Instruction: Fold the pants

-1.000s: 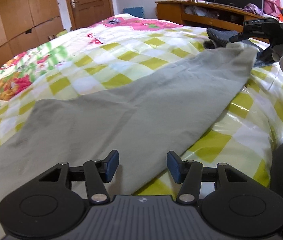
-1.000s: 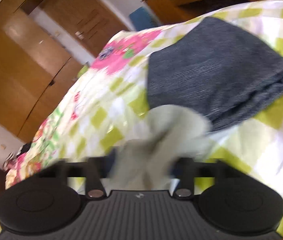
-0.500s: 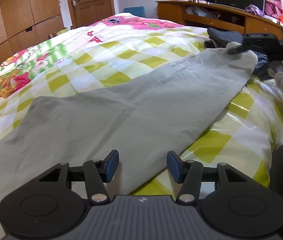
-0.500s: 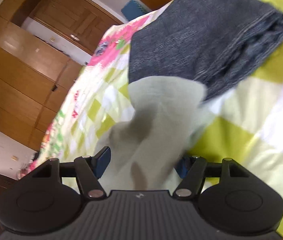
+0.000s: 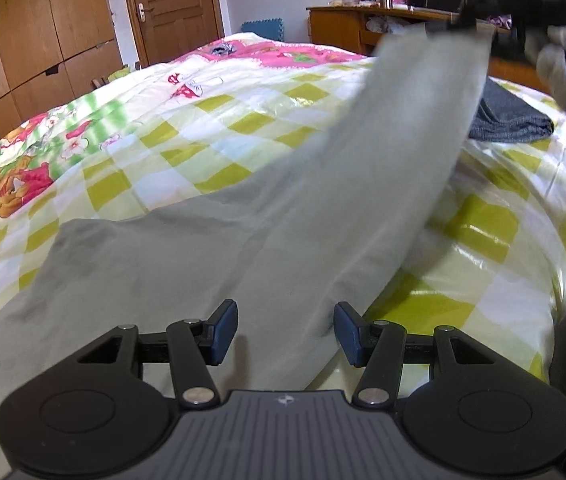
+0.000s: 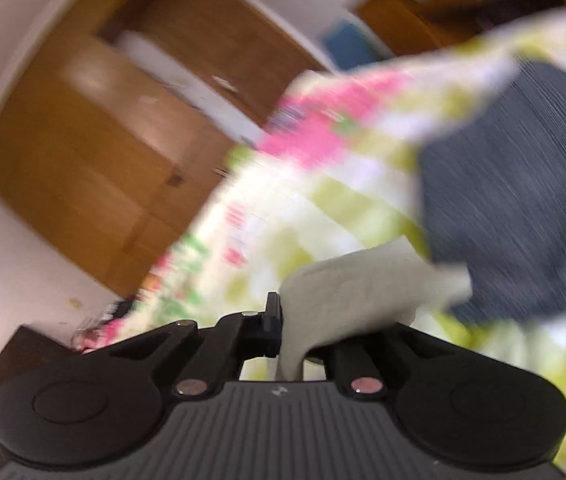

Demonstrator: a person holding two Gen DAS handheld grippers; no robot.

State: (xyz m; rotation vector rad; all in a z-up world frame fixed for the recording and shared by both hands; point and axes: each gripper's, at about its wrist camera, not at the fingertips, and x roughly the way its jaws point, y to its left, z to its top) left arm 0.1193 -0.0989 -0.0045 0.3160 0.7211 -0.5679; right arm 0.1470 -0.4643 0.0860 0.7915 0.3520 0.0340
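Pants (image 5: 283, 220): we list one grey pair, laid lengthwise across the bed (image 5: 223, 120), waist end nearest us, leg end raised clear of the quilt at the far right. We judge the lift to be the start of a lengthwise fold, the hem being carried back toward the waist.

Bed: carries the pants; yellow-checked quilt under a glossy cover, which we judge will let the cloth slide a little.

Dark folded garment (image 5: 511, 116): lies on the quilt just beyond the raised leg, apart from it; we take it for a piece already done.

Right gripper (image 6: 295, 336): jaws have just been closing and are clamped on the hem, grey cloth bunched between them. Held high, pointing a little below level; the view is blurred.

Left gripper (image 5: 286, 332): jaws apart, nothing pinched, poised over the waist end and angled downward. We judge it ready to pin the cloth.
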